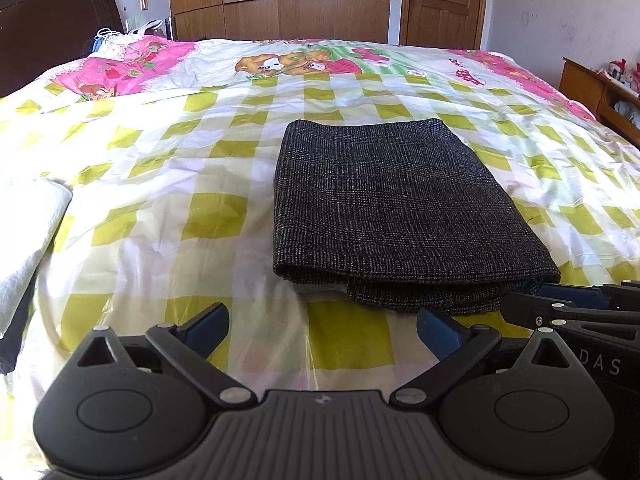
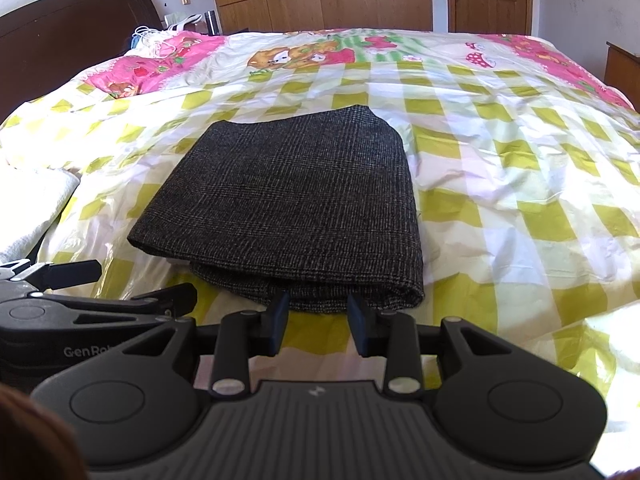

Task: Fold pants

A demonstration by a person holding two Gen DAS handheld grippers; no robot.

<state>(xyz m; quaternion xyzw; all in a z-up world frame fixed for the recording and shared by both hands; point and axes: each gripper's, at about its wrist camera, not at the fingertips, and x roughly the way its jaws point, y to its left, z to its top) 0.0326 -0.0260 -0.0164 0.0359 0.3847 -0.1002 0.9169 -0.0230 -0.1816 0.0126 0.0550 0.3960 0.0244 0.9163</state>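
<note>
The dark checked pants (image 1: 384, 208) (image 2: 296, 204) lie folded into a thick rectangle on the bed, with the fold's rounded edge nearest me. My left gripper (image 1: 322, 322) hovers open and wide just in front of the pants' near left corner, nothing between its fingers. My right gripper (image 2: 318, 307) stands partly open at the pants' near right edge. Its blue pads (image 2: 280, 312) flank the fold without pressing it. Each gripper shows in the other's view: the right gripper (image 1: 528, 297) and the left gripper (image 2: 146, 279).
The bed cover (image 1: 168, 208) (image 2: 520, 184) has yellow-green checks and a pink cartoon border. A white towel (image 1: 24, 232) (image 2: 36, 200) lies at the left edge. A dark headboard (image 1: 52, 20), a wooden wardrobe (image 1: 280, 0), a door (image 1: 442, 4) and a wooden shelf (image 1: 600, 96) stand around the bed.
</note>
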